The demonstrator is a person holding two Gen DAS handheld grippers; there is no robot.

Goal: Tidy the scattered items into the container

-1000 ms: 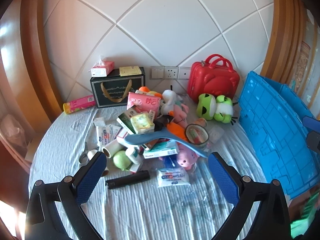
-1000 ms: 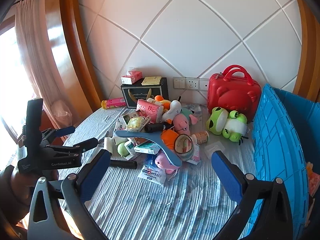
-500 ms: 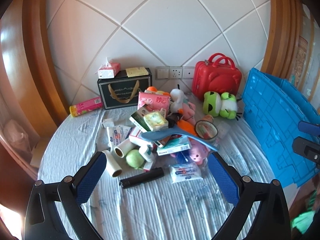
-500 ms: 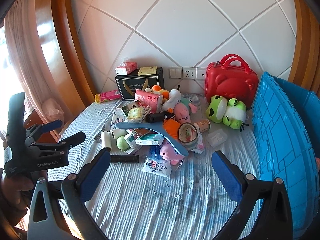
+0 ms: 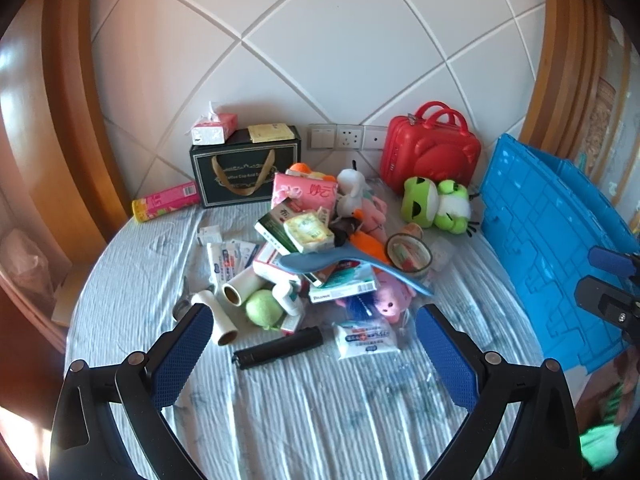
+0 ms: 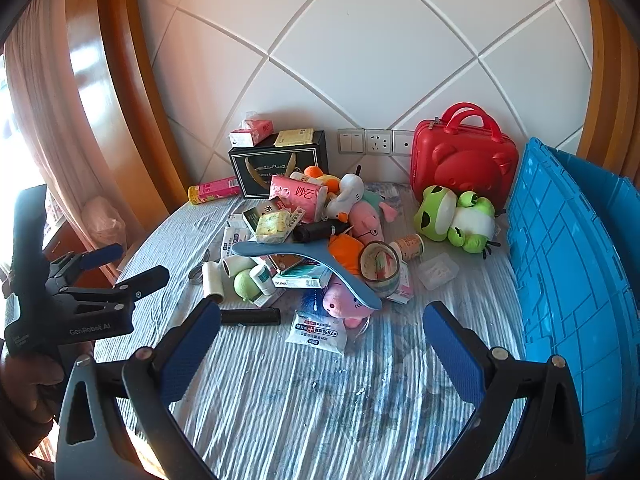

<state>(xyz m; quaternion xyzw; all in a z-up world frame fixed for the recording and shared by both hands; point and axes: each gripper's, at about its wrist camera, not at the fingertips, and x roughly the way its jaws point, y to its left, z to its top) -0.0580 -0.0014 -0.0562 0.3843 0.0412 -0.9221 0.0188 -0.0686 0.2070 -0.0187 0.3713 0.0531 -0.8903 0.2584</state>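
White diamond-panelled wall behind a round table (image 5: 304, 412) with a pale ribbed cloth. Centre: a heap of scattered items, topped by a blue shoehorn (image 5: 340, 262), with a pink pig toy (image 6: 344, 300), tape roll (image 6: 380, 266), green ball (image 5: 263, 312) and boxes. In front of the heap lie a black torch (image 5: 278, 347) and a wipes pack (image 5: 366, 340), just beside each other. A frog plush (image 5: 436, 206) sits apart, near a red case (image 5: 430, 150) by the wall. The blue crate (image 6: 568, 288), the container, stands at the table's right edge. Left gripper (image 5: 312, 344): jaws wide apart, holding nothing, above the near cloth, facing the torch. Right gripper (image 6: 320, 338): jaws likewise wide, empty, above the cloth before the wipes pack; a hand (image 6: 28, 384) grips the left tool at that view's left edge
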